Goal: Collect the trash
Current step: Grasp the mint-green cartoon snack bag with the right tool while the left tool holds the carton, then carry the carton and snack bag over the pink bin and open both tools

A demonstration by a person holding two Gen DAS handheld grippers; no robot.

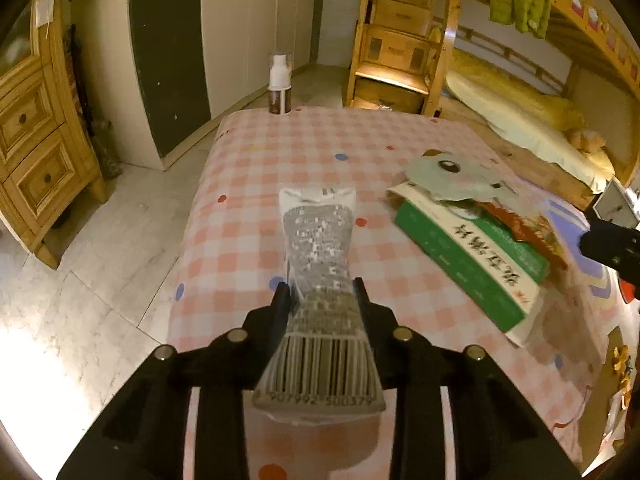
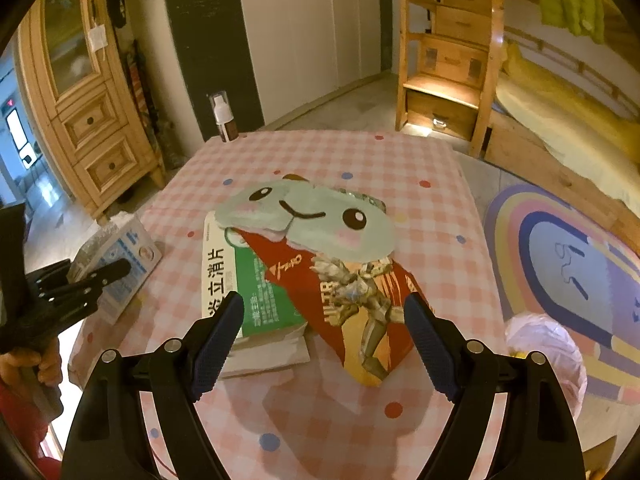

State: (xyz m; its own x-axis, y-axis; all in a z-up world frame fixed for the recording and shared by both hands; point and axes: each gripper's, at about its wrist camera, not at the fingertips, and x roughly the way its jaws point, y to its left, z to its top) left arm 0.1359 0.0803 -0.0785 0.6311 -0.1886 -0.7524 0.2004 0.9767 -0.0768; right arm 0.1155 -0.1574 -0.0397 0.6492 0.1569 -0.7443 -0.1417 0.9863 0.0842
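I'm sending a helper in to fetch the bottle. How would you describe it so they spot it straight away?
Find the table with the pink checked cloth. At its far edge, near the corner by the dark wall panel, stands a small pump bottle, apart from the pile of packaging. It is the only upright thing there: white top, clear cap, dark brown lower body.

Grey barcode wrapper lifted, green box, red packet, face-print sheet piled on checked cloth

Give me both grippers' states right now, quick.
Left gripper: shut on the barcoded packet.
Right gripper: open, empty, above the red wrapper.
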